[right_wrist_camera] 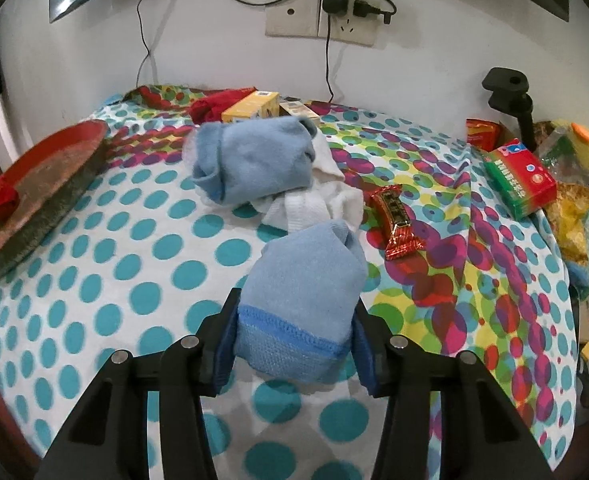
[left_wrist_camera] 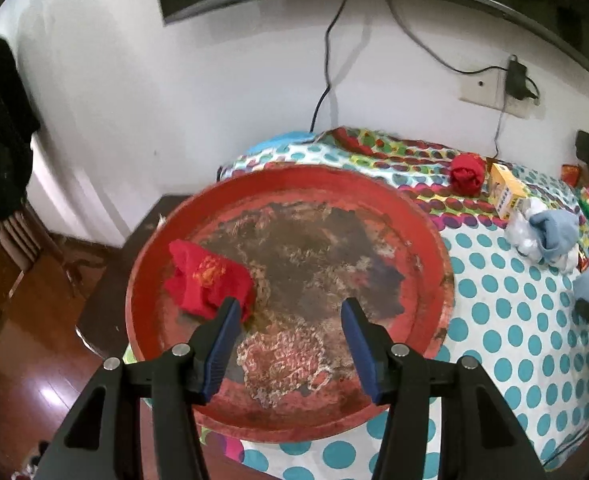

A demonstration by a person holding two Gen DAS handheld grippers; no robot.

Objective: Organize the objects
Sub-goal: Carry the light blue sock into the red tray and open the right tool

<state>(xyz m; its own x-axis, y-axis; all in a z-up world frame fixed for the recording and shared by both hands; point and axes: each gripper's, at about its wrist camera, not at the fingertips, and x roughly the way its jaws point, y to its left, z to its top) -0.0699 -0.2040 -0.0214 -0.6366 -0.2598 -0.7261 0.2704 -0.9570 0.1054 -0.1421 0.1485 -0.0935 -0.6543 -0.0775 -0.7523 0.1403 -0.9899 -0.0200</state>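
With jaws clamped on folded light-blue sock (right_wrist_camera: 300,300), R gripper (right_wrist_camera: 294,344) grips to lift it; L gripper (left_wrist_camera: 290,344) hangs open over round worn red tray (left_wrist_camera: 426,232), red sock (left_wrist_camera: 208,280) just beyond its left jaw.

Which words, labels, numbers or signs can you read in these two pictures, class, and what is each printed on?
None can be read with certainty.
Green and red box: white print on the green side, too blurred to read.
Yellow box: dark print, too small to read.
Red snack bar wrapper: a dark panel with gold marks, illegible.
Red sock in the red tray: a gold emblem, not legible as text.
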